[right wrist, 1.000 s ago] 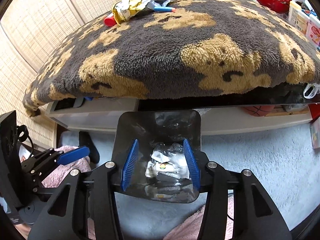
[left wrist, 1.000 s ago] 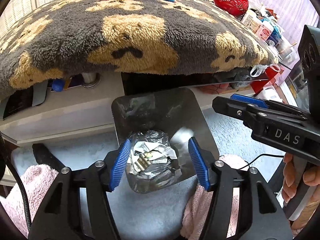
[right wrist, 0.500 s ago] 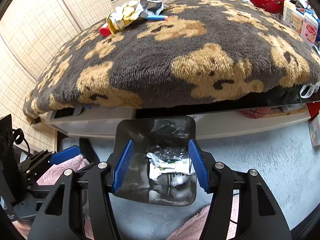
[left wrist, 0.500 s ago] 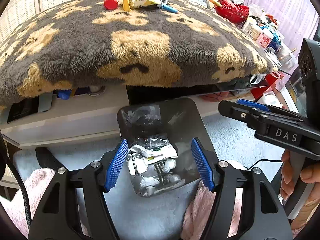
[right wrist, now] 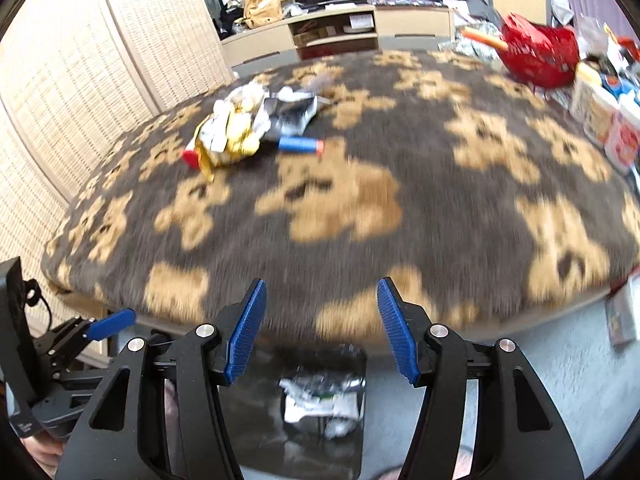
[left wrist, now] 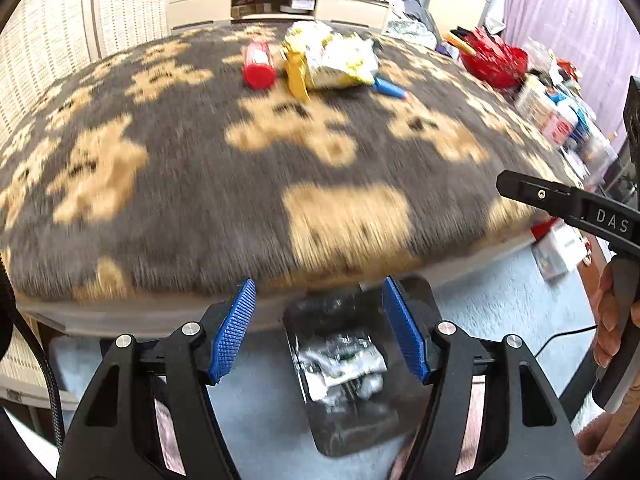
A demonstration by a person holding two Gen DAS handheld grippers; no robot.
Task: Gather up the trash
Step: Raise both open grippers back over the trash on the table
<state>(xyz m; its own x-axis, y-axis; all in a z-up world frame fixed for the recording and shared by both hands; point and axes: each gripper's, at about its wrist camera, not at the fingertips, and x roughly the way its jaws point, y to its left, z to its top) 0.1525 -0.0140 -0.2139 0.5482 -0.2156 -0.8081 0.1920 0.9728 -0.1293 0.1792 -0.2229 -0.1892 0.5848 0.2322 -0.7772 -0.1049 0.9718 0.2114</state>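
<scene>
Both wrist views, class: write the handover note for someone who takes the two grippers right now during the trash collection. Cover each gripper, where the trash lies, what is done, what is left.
Left gripper: open, empty, above the bin.
Right gripper: open, empty, near the blanket's front edge.
Bin: on the floor below the blanket's front edge, crumpled wrappers already inside.
Done: some trash is binned.
Left: on the blanket's far side lie a yellow snack bag, a silver wrapper, a red-capped container and a blue tube. Views are motion-blurred, so check them before grasping.
</scene>
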